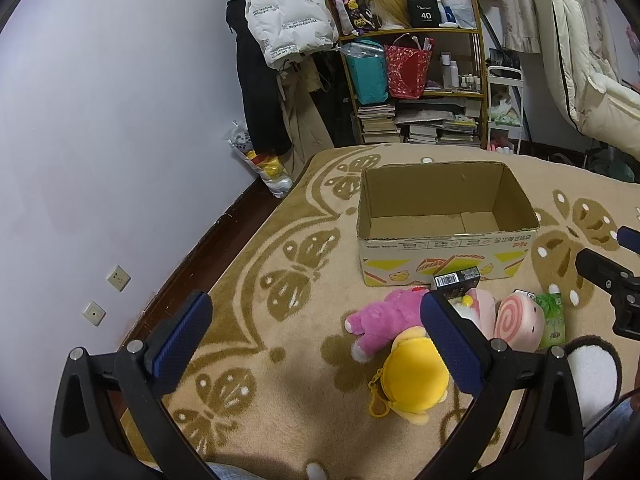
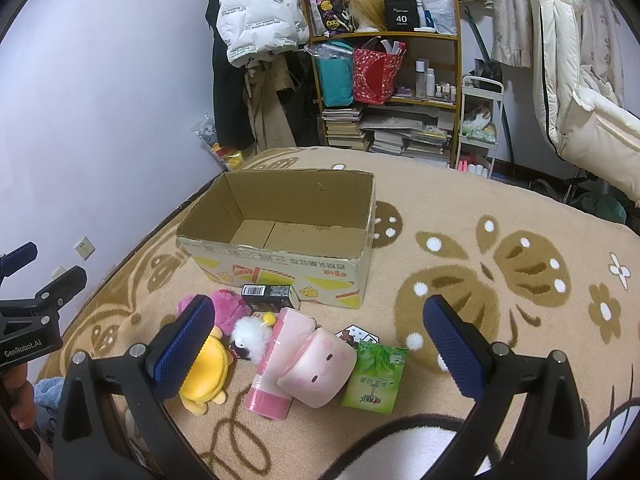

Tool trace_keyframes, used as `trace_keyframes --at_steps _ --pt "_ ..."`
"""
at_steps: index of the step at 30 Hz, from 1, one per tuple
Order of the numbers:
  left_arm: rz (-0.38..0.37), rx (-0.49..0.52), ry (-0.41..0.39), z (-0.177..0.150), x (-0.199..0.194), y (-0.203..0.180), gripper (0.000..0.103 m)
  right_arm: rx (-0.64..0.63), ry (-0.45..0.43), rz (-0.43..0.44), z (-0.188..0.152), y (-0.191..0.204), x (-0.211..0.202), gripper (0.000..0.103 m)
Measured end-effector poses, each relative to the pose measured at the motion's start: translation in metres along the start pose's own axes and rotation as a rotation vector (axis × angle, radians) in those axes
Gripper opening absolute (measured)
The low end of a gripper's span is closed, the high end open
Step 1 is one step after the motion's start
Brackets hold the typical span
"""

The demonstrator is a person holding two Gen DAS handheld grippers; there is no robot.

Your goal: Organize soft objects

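An open, empty cardboard box [image 1: 444, 258] [image 2: 280, 268] stands on the beige blanket. In front of it lies a pile: a pink plush [image 1: 384, 316] [image 2: 226, 310], a yellow plush pouch [image 1: 416, 380] [image 2: 206, 372], a white fluffy toy [image 2: 250, 336], a pink roll-shaped squishy [image 1: 518, 322] [image 2: 318, 368], a pink tube [image 2: 280, 364], a black carton [image 1: 456, 282] [image 2: 270, 295] and a green packet [image 1: 552, 320] [image 2: 376, 376]. My left gripper [image 1: 316, 332] is open, above the blanket left of the pile. My right gripper [image 2: 320, 340] is open above the pile.
The blanket [image 2: 500, 280] with brown butterfly patterns covers the bed. A purple wall [image 1: 100, 140] with sockets runs along the left. A cluttered shelf [image 1: 416, 80] with books and bags and hanging coats stand behind. A white and brown slipper [image 1: 592, 372] lies at near right.
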State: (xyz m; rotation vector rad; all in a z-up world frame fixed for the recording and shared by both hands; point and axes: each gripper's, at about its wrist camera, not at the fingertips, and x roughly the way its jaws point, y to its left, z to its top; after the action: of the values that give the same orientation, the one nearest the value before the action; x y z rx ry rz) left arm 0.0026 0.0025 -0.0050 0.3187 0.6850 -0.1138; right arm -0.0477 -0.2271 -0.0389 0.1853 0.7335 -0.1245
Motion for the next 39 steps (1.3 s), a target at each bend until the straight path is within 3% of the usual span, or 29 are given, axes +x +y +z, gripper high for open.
trace_keyframes --at_steps 39 --pt "0.007 0.027 0.004 -0.0012 -0.0008 -0.0033 0.103 0.002 0.018 0.002 -0.0061 0.0028 0.0061 0.103"
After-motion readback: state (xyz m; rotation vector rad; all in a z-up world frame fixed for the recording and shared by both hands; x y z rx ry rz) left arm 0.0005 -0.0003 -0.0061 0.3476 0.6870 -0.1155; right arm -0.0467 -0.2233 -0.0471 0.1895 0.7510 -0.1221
